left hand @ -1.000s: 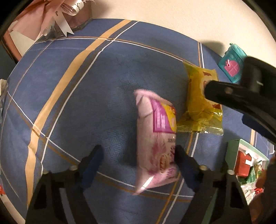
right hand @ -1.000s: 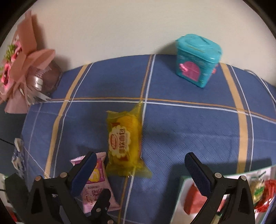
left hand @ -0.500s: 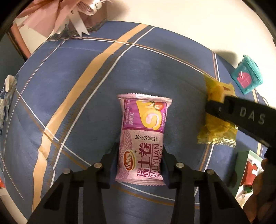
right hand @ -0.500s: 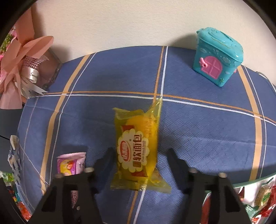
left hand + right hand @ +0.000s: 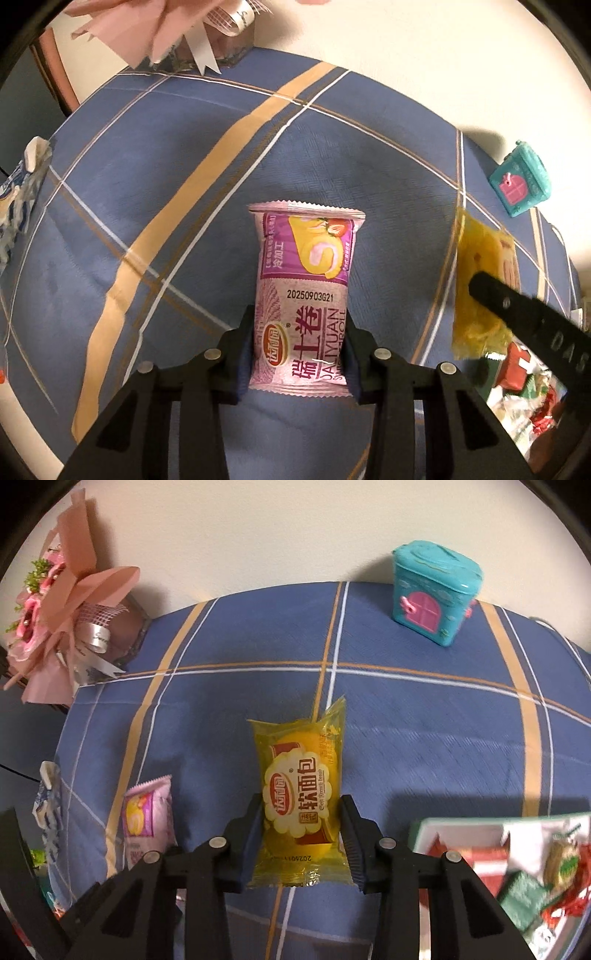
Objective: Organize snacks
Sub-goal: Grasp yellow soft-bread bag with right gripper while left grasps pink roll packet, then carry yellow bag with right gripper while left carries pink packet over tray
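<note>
Left wrist view alone shows pink Swiss roll pack (image 5: 304,295) print, date included

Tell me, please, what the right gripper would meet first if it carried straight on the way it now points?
Probably the blue checked tablecloth: the right gripper, shut on the yellow bread packet, points steeply down at it.

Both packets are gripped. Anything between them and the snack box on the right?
Nothing visible does. The right tongs hold the yellow bread packet beside the snack box, with only bare tablecloth between. The left tongs hold the pink roll packet farther left; the right tongs sit on its way.
</note>
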